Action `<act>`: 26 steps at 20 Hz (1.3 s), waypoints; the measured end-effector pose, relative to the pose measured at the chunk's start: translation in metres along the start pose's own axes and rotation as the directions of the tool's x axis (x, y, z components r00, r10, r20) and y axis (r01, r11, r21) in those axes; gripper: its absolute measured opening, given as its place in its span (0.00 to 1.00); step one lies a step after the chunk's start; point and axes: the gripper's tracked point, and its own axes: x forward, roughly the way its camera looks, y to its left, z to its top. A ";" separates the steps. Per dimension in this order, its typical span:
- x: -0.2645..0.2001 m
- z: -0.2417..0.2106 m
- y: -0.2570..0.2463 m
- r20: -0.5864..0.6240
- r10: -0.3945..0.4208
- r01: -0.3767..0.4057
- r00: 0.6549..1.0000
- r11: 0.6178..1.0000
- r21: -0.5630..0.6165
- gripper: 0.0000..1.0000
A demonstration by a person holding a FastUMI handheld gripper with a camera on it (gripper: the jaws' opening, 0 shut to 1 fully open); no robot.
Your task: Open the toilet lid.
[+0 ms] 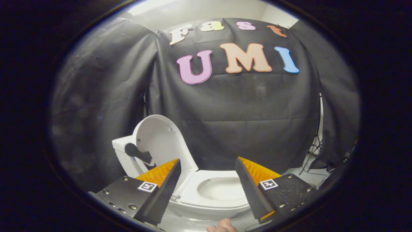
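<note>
A white toilet [206, 206] stands on the floor just beyond my fingers. Its lid [161, 138] is raised upright and leans back against the white tank [124, 146], which sits to the left. A dark knob-like handle [136, 154] sticks out from the lid's inner face. The seat ring [196, 187] lies flat and the bowl [220, 190] is exposed between my fingers. My gripper [207, 167] is open wide above the seat, holding nothing; its left finger [170, 180] overlaps the lower edge of the lid in the view.
Black cloth walls close the booth behind and on both sides of the toilet. A thin stand with legs [313, 151] stands at the right by the cloth's edge. A person's hand [222, 227] shows low, near the toilet's front.
</note>
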 end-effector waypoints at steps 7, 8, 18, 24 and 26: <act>-0.031 0.020 -0.047 0.042 -0.024 0.024 0.999 1.000 -0.008 1.00; -0.034 0.026 -0.050 0.054 -0.023 0.023 0.998 1.000 0.007 1.00; -0.039 0.013 -0.106 0.058 -0.073 0.074 0.996 0.997 -0.006 1.00; -0.030 0.006 -0.098 0.074 -0.064 0.069 0.995 0.995 -0.068 1.00; -0.024 0.005 -0.096 0.072 -0.062 0.065 0.995 0.997 -0.031 1.00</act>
